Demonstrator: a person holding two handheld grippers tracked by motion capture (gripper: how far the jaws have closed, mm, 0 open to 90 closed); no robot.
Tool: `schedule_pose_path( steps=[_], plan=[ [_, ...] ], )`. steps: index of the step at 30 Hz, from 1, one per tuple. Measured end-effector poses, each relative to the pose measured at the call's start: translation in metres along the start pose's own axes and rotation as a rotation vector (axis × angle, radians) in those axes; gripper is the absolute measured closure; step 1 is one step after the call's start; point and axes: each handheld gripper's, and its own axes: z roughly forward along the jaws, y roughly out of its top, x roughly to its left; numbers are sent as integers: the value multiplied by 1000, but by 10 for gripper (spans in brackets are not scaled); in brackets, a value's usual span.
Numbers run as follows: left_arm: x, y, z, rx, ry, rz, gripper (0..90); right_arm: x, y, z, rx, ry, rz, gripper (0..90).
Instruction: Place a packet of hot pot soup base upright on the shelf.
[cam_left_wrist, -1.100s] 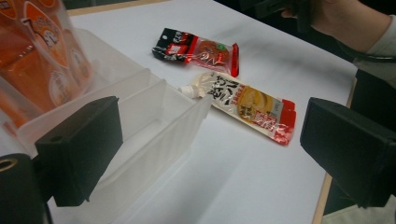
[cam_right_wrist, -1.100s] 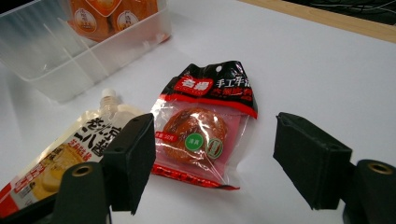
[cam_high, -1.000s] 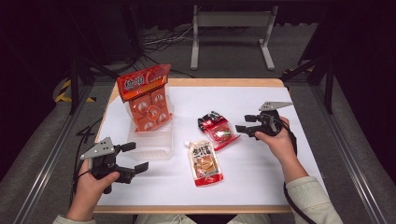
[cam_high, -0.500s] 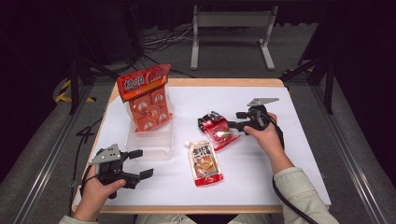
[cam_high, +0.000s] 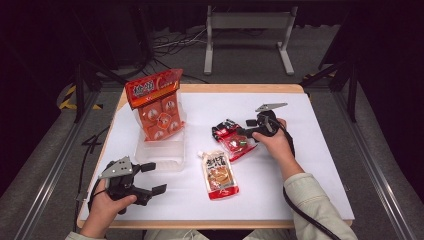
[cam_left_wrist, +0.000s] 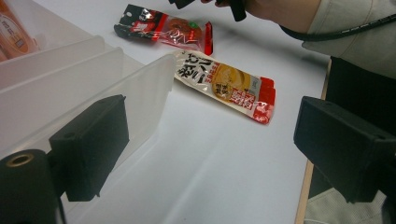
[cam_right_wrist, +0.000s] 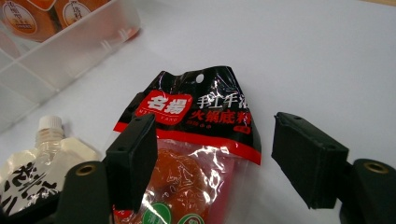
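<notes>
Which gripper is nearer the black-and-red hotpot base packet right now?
Right. The right gripper hangs over the black-and-red packet, jaws open astride its lower half. The left gripper sits at the table's near left corner beside the clear bin, well away.

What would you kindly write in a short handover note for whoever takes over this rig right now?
Right tongs: open, over the black-and-red sauce packet, one jaw on each side, not gripping yet.
Left tongs: open, nothing held, beside the clear plastic bin.
Orange snack pack already stands in the bin.
Spouted pouch lies flat on the white table.
Left, likely: close on the sauce packet and bin it, then the pouch.
</notes>
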Motion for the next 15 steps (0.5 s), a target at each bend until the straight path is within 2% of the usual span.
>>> schedule_pose_path(
  steps=[11,15],
  plan=[
    [-3,-2,3,7,-8,-6,111,-6,1,14,28,1,43,319],
    [-3,-2,4,8,-9,7,112,-8,0,20,43,-7,54,320]
  ],
)
